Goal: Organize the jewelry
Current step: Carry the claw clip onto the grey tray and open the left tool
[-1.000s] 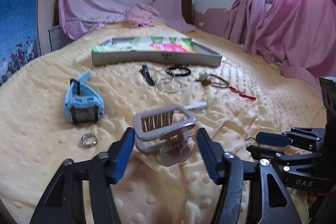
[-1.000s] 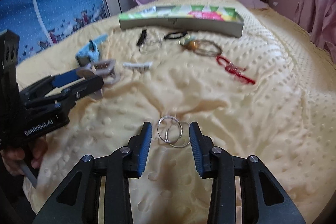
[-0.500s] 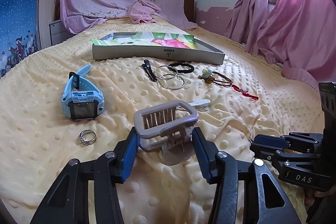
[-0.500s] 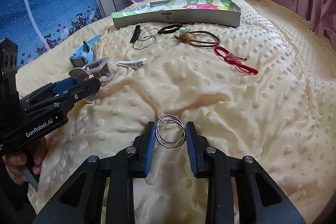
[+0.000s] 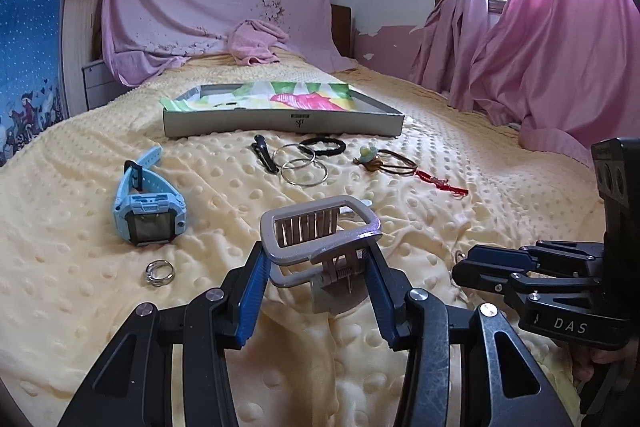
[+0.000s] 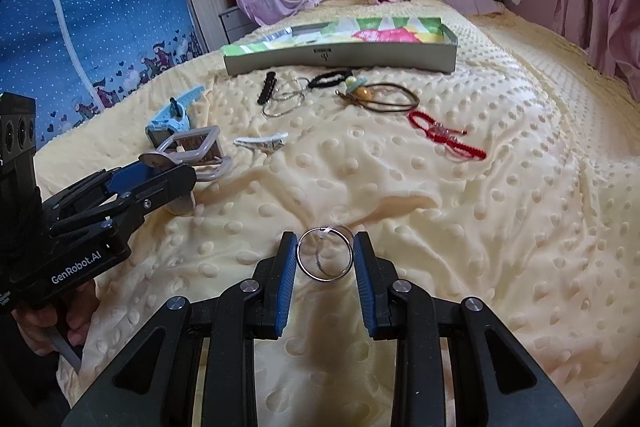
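Note:
My left gripper [image 5: 318,269] is shut on a grey hair claw clip [image 5: 320,233] and holds it just above the yellow blanket; it also shows in the right wrist view [image 6: 192,151]. My right gripper [image 6: 325,259] is shut on a pair of silver hoop rings [image 6: 325,258], lifted off the blanket. A shallow grey box [image 5: 280,111] with a colourful lining lies at the far side; it also shows in the right wrist view [image 6: 340,43].
On the blanket lie a blue watch [image 5: 146,203], a small silver ring [image 5: 160,271], a black clip [image 5: 264,157], silver bangles [image 5: 302,167], a black hair tie [image 5: 324,146], brown bands with a charm [image 5: 386,163], a red bracelet [image 6: 444,137] and a white clip [image 6: 262,143].
Both grippers closed: the left on the claw clip, the right on the hoop rings. Both then lifted their items off the blanket.

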`<state>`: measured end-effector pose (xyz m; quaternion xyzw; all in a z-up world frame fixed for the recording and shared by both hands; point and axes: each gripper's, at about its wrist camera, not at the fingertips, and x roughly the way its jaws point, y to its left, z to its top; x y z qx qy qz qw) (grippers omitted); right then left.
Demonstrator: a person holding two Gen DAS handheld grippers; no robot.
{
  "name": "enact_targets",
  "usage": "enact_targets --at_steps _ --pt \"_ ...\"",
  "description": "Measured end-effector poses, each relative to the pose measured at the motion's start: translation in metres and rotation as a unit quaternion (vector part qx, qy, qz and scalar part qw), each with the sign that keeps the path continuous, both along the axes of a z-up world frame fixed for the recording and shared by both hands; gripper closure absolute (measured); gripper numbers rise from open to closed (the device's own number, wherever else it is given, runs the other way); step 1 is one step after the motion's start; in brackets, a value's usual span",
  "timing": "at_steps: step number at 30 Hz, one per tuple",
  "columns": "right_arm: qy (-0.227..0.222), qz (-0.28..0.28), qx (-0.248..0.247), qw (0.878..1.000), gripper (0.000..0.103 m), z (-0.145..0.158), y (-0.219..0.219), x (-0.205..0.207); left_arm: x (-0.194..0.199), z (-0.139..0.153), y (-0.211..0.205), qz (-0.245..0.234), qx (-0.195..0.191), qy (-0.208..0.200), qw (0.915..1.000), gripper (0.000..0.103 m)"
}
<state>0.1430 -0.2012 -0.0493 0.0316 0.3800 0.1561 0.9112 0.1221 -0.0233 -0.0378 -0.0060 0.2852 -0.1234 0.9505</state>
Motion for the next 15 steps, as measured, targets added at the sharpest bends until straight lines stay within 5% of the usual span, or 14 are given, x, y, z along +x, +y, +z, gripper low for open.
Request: enact_targets --at_steps 7,12,13,15 --pt "-0.023 -0.005 0.0 1.0 0.077 0.019 -0.007 0.0 -0.001 0.014 0.001 0.006 -0.003 -0.009 0.9999 0.058" --pt "-0.032 0.003 0.014 0.999 0.078 0.046 -0.021 0.019 0.014 0.05 0.005 0.021 -0.028 -0.016 0.9993 0.058" --pt "-0.034 0.007 0.015 0.999 0.101 0.054 -0.024 0.029 0.02 0.056 0.004 0.026 -0.031 -0.016 0.9991 0.058" --pt "-0.036 0.008 0.024 0.999 0.1 0.068 -0.029 0.055 0.042 0.072 0.005 0.037 -0.04 -0.02 0.9983 0.058"
